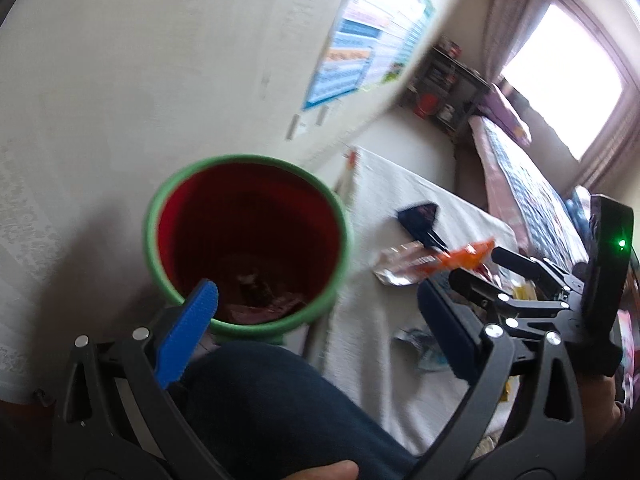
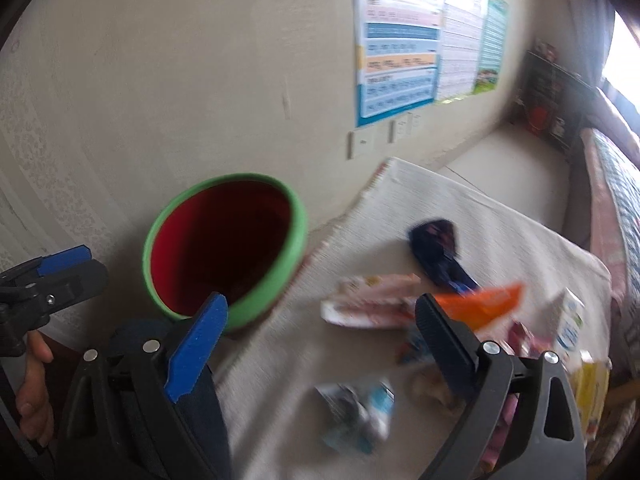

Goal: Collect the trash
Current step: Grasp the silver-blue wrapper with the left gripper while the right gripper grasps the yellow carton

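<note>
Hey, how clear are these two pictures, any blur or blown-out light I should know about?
Left wrist view: the window is blown out white, the bin rim is slightly smeared, and the fisheye bends the wall. Right wrist view: motion blur smears the wrappers on the mat, and glare washes out the poster top.
</note>
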`<state>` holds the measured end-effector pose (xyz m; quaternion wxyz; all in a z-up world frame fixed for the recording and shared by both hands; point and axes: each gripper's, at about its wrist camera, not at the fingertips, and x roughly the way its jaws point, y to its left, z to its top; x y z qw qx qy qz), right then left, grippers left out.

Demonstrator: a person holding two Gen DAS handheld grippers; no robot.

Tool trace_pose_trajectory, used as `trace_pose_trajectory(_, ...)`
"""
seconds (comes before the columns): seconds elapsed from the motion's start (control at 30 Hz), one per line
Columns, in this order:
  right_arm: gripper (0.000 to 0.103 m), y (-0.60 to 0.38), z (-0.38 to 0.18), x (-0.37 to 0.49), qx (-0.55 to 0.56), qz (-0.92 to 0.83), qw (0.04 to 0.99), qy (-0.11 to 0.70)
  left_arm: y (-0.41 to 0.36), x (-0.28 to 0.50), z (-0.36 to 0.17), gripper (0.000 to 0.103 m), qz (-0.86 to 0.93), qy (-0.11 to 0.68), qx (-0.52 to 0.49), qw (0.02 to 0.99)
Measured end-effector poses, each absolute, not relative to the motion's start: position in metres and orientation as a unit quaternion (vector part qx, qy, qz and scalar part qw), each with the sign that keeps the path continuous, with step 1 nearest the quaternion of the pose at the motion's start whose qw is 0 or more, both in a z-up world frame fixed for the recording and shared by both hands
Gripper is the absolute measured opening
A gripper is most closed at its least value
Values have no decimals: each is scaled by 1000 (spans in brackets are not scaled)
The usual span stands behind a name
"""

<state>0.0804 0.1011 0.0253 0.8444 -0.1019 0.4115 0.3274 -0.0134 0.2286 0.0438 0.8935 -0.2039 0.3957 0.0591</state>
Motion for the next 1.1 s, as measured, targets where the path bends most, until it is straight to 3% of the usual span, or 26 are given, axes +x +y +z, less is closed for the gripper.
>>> trace_pose_trajectory(0.73, 92, -114, 15, 85, -62, 148, 886, 435, 59, 41, 7, 97, -57, 486, -117, 864)
trace_pose_trajectory(1.1, 92, -178, -10, 105, -38, 80, 887, 454, 42, 57, -26, 97, -21, 530, -114, 840)
